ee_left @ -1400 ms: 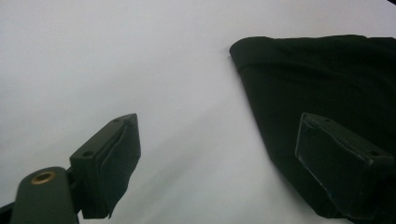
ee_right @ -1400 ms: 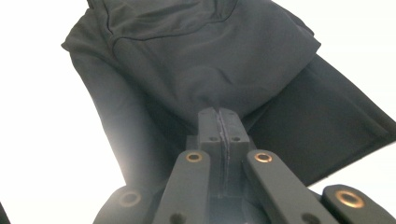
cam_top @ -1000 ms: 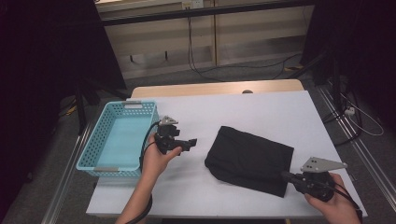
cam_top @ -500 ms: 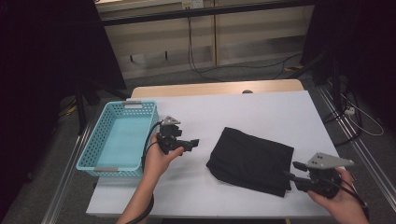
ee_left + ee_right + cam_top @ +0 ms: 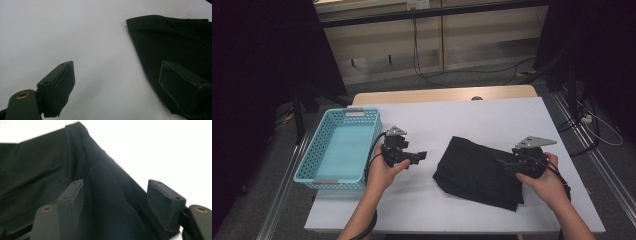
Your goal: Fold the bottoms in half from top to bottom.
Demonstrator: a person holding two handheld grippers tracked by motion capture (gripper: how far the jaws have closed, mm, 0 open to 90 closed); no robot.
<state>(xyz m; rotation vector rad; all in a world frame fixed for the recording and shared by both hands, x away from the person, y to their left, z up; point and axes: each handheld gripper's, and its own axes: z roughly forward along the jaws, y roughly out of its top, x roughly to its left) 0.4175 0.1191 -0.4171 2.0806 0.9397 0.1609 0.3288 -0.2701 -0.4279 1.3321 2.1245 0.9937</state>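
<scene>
A folded black cloth [image 5: 474,172] lies on the white table [image 5: 492,120], right of the middle. My right gripper [image 5: 506,163] hovers over the cloth's right edge and points left. In the right gripper view its jaws have just been opening and now stand apart over a fold of the cloth [image 5: 45,170]; the right gripper [image 5: 116,187] has no pad pressing on it. My left gripper [image 5: 421,156] is held beside the basket, pointing right toward the cloth, open. In the left gripper view, bare table lies between the left gripper [image 5: 117,72] jaws, with the cloth [image 5: 175,37] at the right.
A light blue plastic basket [image 5: 319,155] stands at the table's left edge with nothing in it. Bare white table stretches behind the cloth and along the front edge. Cables lie on the floor beyond the table's far side.
My right gripper has moved from the cloth's near right corner toward the far side along its right edge, and its jaws have opened. The left hand has stayed put.
</scene>
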